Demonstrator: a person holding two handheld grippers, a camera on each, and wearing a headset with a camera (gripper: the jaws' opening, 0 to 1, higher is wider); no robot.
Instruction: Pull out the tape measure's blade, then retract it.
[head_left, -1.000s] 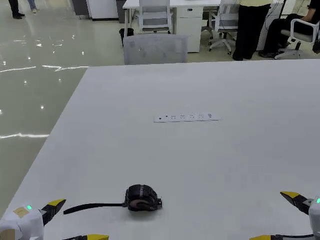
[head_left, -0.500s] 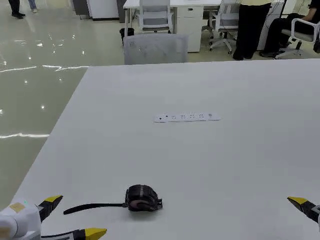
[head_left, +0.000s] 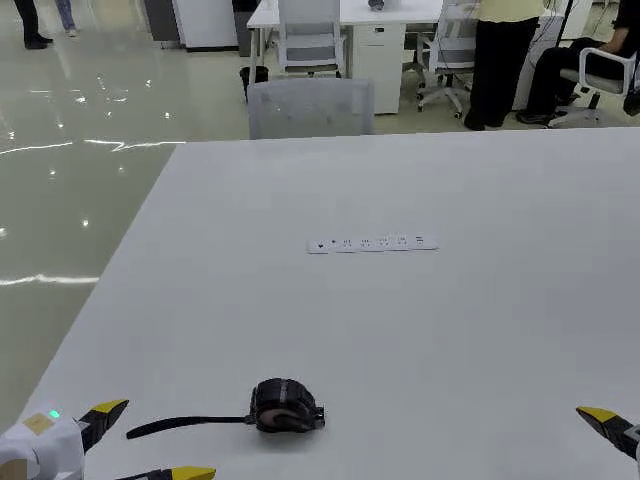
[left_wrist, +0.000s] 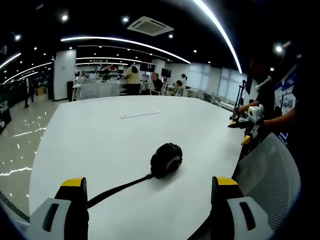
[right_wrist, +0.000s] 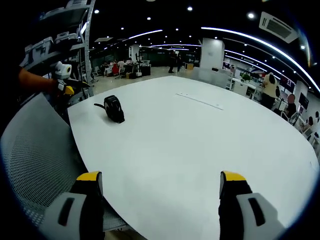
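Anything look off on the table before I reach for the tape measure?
Nothing stands out. The tape measure rests near the table edge, no blade drawn out, its strap lying flat toward the left gripper. The power strip sits straight.

R gripper (right_wrist: 160, 177) backed off a bit toward the right, further from the tape measure (head_left: 285, 405) (small shift, head view).

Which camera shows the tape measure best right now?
The left gripper view: the tape measure lies close ahead, large, its black strap plain. The head view shows it smaller, from above; the right gripper view, small and far off.
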